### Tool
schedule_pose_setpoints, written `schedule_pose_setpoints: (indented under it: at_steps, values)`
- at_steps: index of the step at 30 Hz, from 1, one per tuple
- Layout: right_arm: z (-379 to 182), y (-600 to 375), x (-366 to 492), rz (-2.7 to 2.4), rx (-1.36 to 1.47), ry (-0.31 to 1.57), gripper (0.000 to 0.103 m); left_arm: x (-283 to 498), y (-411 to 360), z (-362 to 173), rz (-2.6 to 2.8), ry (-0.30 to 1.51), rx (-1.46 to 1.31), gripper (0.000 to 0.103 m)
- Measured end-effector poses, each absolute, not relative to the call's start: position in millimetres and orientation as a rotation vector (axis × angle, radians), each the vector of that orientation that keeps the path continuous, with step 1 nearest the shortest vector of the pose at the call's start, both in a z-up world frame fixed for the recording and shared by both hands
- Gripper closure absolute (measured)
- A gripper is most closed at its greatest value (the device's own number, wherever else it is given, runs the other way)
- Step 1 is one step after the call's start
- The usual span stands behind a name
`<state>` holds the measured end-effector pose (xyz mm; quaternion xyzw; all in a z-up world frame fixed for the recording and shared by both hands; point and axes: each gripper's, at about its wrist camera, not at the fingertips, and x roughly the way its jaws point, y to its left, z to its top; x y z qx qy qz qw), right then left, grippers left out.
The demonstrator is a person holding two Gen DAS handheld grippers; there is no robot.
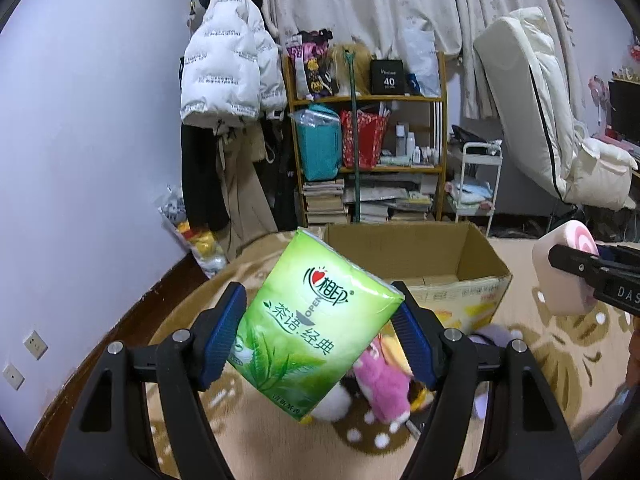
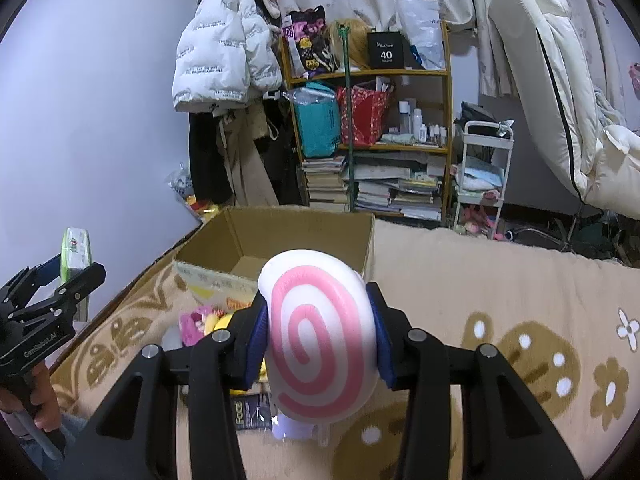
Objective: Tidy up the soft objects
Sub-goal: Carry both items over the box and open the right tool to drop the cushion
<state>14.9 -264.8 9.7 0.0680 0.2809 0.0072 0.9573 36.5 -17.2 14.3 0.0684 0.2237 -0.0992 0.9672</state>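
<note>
From your left wrist camera, your left gripper (image 1: pixel 320 336) is closed around a green tissue pack (image 1: pixel 316 328), blue pads pressed on its two sides, the pack tilted and held up off the blanket (image 1: pixel 520 364), just short of the cardboard box (image 1: pixel 460 276). The box's floor, as far as it shows, looks bare, so you seem to be near the start: nothing visibly packed yet. Below the pack a pink plush toy (image 1: pixel 384 388) and some white and yellow soft things lie in a heap on the blanket, waiting. The pack's wrapper is glossy and dented where the pads bite, so it gives under pressure. At the right edge your right gripper (image 1: pixel 576 266) carries a pink-and-white swirl cushion (image 1: pixel 560 276). From your right wrist camera, that gripper (image 2: pixel 318 340) is clamped on the swirl cushion (image 2: pixel 320 340), which bulges round between the pads, raised above the blanket (image 2: pixel 500 292) just before the box (image 2: pixel 280 236). The box interior again shows only cardboard. The pile (image 2: pixel 200 320) lies beside the box's near wall. At the left, your left gripper (image 2: pixel 60 280) holds the tissue pack (image 2: pixel 76 252) edge-on.
</note>
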Motion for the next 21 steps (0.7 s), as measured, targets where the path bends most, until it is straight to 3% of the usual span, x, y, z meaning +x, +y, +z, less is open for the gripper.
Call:
schedule_pose_setpoints:
  at_steps: [21]
  values:
    - [15.9,-262.9,84.7,0.023,0.101,0.465,0.056,126.6,-44.6,24.3,-0.214,0.397,0.148,0.031]
